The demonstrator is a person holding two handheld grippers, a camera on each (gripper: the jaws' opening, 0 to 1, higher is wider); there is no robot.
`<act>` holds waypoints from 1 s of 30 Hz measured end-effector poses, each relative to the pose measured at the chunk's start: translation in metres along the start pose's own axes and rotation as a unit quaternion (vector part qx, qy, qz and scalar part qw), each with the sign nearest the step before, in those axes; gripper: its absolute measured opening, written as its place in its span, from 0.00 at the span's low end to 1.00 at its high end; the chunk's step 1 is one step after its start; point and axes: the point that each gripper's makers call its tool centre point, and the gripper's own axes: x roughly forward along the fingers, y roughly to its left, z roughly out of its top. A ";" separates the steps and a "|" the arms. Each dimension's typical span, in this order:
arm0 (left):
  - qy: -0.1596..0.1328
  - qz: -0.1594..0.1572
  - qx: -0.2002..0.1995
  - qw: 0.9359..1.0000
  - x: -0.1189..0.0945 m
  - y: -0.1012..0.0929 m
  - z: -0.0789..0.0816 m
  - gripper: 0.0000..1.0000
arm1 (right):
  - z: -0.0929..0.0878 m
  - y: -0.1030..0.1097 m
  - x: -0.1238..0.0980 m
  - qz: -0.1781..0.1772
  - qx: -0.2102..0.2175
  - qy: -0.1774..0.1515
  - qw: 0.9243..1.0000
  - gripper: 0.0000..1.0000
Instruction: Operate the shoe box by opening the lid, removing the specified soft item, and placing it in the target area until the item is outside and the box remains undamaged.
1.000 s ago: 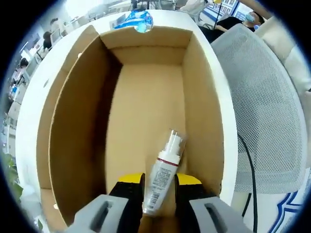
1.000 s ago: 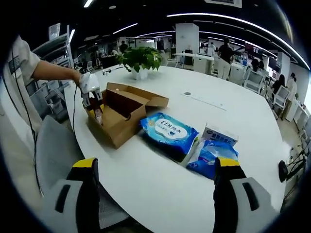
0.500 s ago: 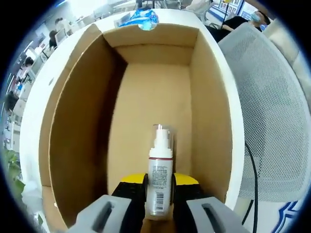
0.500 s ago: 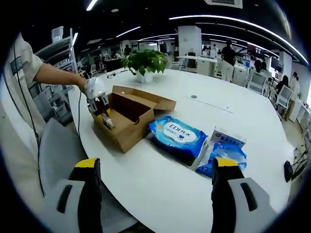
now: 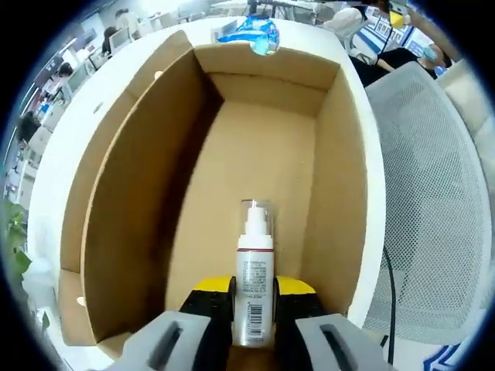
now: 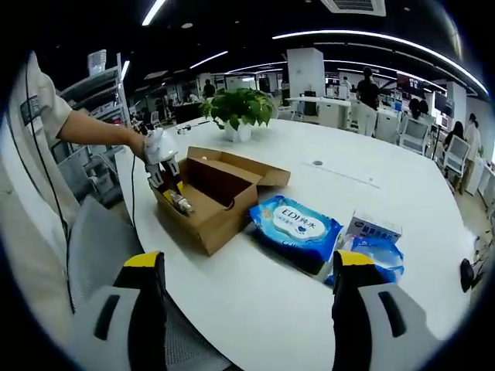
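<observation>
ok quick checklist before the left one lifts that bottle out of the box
1. Lid open: ok, box flaps are folded back.
2. Grip: ok, left gripper jaws are shut on the spray bottle.
3. Bottle straight between the jaws: ok.
4. Path up out of the box: ok, nothing above the bottle.
5. Free table for set-down: ok, bare surface near the wipes pack.
6. Right gripper: ok, open and away from the box.

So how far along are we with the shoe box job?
Done: the brown cardboard shoe box is open. In hand: the left gripper is shut on a white pump bottle with a clear cap, above the box floor. Left: carry it out and set it on the white round table. The right gripper is open.
</observation>
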 end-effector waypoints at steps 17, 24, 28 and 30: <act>-0.086 0.036 -0.060 0.994 -0.036 0.001 0.032 0.16 | 0.016 0.015 0.014 0.028 0.004 -0.026 0.999 0.79; -0.120 0.043 -0.080 0.989 -0.052 -0.009 0.048 0.17 | 0.026 0.027 0.020 0.050 0.003 -0.039 0.998 0.73; -0.151 0.048 -0.096 0.983 -0.063 -0.013 0.059 0.17 | 0.028 0.032 0.024 0.058 0.005 -0.042 0.997 0.73; -0.161 0.049 -0.102 0.980 -0.067 -0.014 0.062 0.17 | 0.030 0.035 0.025 0.063 0.005 -0.044 0.997 0.72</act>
